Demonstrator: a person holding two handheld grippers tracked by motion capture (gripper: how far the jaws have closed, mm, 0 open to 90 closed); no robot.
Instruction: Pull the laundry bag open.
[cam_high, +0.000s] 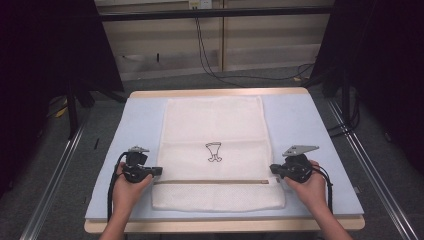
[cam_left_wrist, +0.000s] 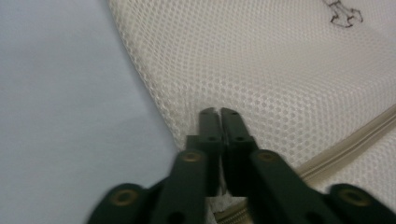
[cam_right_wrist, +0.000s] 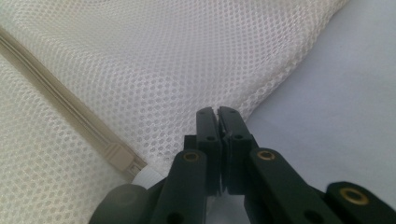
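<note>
A white mesh bag (cam_high: 215, 125) lies flat on the pale blue table top (cam_high: 140, 120), with a small black drawing (cam_high: 214, 151) at its middle and a beige zipper (cam_high: 210, 182) running across near its front. My left gripper (cam_high: 159, 171) is at the bag's left edge, level with the zipper. In the left gripper view its jaws are together at the gripper tip (cam_left_wrist: 219, 111), pinching the mesh (cam_left_wrist: 280, 70) at the border. My right gripper (cam_high: 272, 169) is at the right edge, shut (cam_right_wrist: 217, 110) on the mesh (cam_right_wrist: 163, 60) beside the zipper's end (cam_right_wrist: 123, 161).
The table's wooden rim (cam_high: 220, 226) runs along the front, close under both hands. Bare blue surface lies left and right of the bag. Black cables (cam_high: 210, 65) trail on the floor behind the table, and metal rails (cam_high: 55, 180) flank it.
</note>
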